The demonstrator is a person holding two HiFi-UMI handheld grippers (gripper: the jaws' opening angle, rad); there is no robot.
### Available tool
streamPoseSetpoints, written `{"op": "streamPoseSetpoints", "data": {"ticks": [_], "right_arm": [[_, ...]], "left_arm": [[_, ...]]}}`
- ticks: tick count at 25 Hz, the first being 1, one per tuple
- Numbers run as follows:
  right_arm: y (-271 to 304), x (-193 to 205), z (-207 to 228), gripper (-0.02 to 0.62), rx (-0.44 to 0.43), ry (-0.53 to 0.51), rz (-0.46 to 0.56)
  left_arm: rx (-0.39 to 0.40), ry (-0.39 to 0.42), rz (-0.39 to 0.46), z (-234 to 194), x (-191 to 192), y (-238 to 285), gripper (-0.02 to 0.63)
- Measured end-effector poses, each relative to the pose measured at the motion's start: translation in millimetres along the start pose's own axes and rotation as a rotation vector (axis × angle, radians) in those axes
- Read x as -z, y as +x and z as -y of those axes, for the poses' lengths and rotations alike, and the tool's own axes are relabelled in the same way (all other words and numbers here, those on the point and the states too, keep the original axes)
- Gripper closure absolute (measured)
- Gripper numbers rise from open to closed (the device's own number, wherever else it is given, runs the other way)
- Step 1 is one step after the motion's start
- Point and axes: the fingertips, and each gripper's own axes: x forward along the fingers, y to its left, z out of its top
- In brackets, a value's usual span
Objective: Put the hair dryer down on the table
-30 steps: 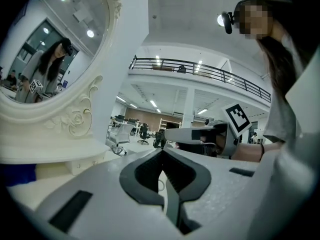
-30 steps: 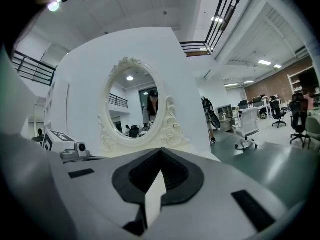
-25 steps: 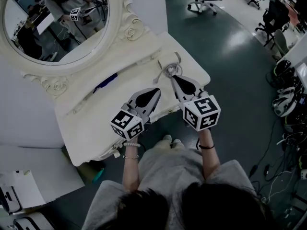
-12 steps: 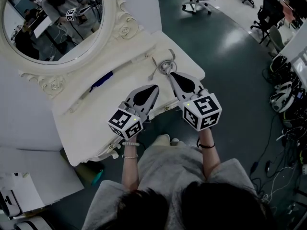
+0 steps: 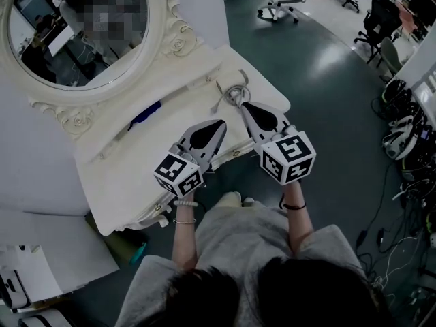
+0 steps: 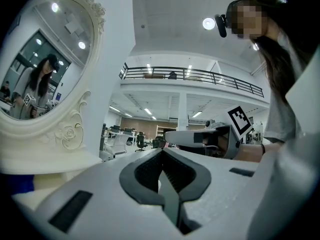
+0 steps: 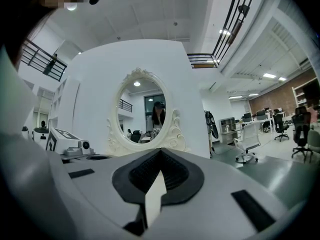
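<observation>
The right gripper point(image 7: 159, 156) and the left gripper point(image 6: 161, 156) are both closed and empty. On each, ribbed black linings meet inside smooth grey shells that taper to a point. In the head view, the right gripper's tip is just beside the hair dryer point(image 5: 235, 95), a pale grey, ring-headed shape lying on the cream table point(image 5: 129, 176) near its far right corner. A blue object point(image 5: 148, 114) lies along the back edge. Only the head view shows the hair dryer. The right gripper view faces the carved oval mirror point(image 7: 142, 114).

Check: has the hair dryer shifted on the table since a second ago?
No. The hair dryer keeps its spot by the table's right corner.
</observation>
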Motion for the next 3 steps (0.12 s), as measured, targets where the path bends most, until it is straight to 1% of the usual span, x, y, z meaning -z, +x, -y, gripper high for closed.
{"op": "streamPoseSetpoints", "data": {"ticks": [3], "right_arm": [[-0.2, 1.3, -3.3, 0.597, -0.005, -0.002, -0.001]], "left_arm": [[-0.003, 0.001, 0.0, 0.0, 1.1, -4.0, 0.601]]}}
